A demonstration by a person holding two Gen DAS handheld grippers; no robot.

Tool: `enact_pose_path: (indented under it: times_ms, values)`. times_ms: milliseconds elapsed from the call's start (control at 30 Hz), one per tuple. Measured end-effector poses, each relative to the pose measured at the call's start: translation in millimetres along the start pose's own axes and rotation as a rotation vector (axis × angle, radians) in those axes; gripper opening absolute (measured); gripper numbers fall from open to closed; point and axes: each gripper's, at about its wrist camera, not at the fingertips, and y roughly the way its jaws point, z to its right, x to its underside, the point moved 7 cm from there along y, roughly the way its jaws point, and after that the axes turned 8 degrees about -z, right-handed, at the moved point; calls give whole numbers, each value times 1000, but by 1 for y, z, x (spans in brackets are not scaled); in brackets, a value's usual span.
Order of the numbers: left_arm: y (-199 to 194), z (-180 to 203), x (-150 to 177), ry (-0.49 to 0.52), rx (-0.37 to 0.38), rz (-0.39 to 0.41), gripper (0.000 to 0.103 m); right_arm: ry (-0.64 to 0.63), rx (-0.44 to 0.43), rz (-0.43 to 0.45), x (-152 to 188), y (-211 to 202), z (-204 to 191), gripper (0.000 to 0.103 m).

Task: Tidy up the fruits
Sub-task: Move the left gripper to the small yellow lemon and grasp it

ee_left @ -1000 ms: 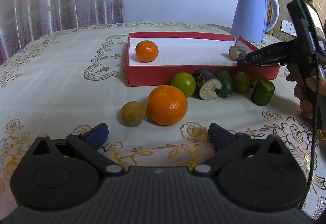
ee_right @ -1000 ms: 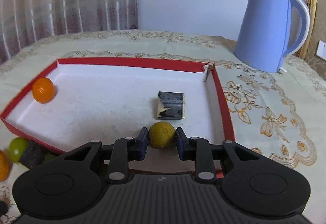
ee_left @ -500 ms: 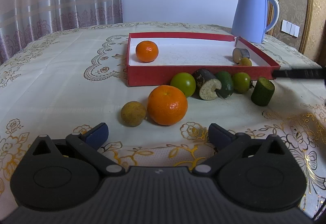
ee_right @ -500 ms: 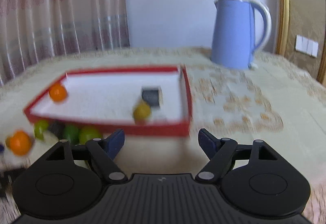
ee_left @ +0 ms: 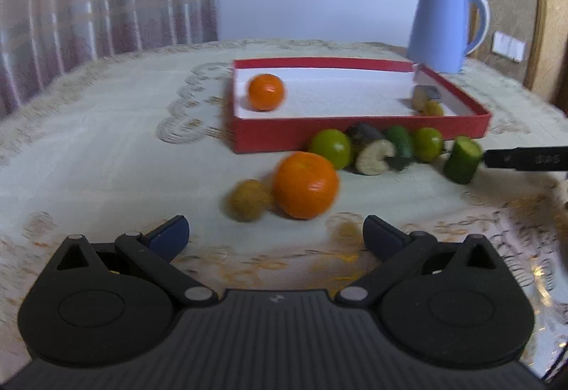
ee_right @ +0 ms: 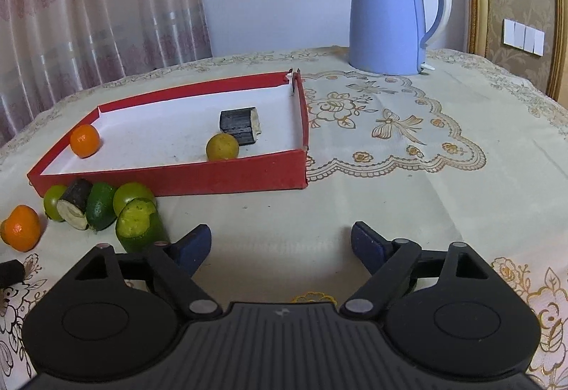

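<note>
Left wrist view
Left gripper [ee_left: 276, 235]: fingers are standing wide apart over the tablecloth [ee_left: 106, 148], holding nothing.
Big orange [ee_left: 306, 185]: sitting just ahead of the gap between the fingers, toward 12 o'clock, apart from both pads.
Brown fruit [ee_left: 247, 199]: lying against the big orange at its 9 o'clock side, ahead of the left finger [ee_left: 167, 236].
Red tray [ee_left: 358, 138]: lying farther out at 12 o'clock; a small orange [ee_left: 266, 92] is resting in its near-left corner, a dark chunk [ee_left: 426, 95] and a yellow fruit [ee_left: 433, 109] at its right end.
Row before the tray: a lime [ee_left: 331, 148], a dark white-faced piece [ee_left: 371, 154], a dark green fruit [ee_left: 400, 141], a second lime [ee_left: 427, 143], with a cucumber stub [ee_left: 462, 160] at 2 o'clock.
Kettle [ee_left: 440, 26]: standing behind the tray at 1 o'clock.

Right wrist view
Right gripper [ee_right: 281, 244]: fingers are spreading wide, empty, bare cloth between them.
Cucumber stub [ee_right: 140, 225]: lying just beside the left finger [ee_right: 191, 246] at 10 o'clock; I cannot tell whether they are touching.
Yellow fruit [ee_right: 222, 147]: resting inside the red tray [ee_right: 227, 175] near its front wall, at 11 o'clock, touching the dark chunk [ee_right: 240, 125].
Small orange [ee_right: 84, 141]: sitting at the tray's left end.
Big orange [ee_right: 21, 228]: lying at 9 o'clock, well apart from the fingers.
</note>
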Motion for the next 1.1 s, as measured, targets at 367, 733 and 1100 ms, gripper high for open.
enact_pose_path:
  times_ms: [367,733,1100]
  values:
    - [7,-41,-11,-14,-120,-1,103,-9,4,-5,0,1,-2,88]
    - [20,-47,-19,-50,-155,-2,88,-28,24,-11,0,2,-4,88]
    - [17,-37,-16,-61,-99,-3,51,-38,35,-15,1,3,-5,88]
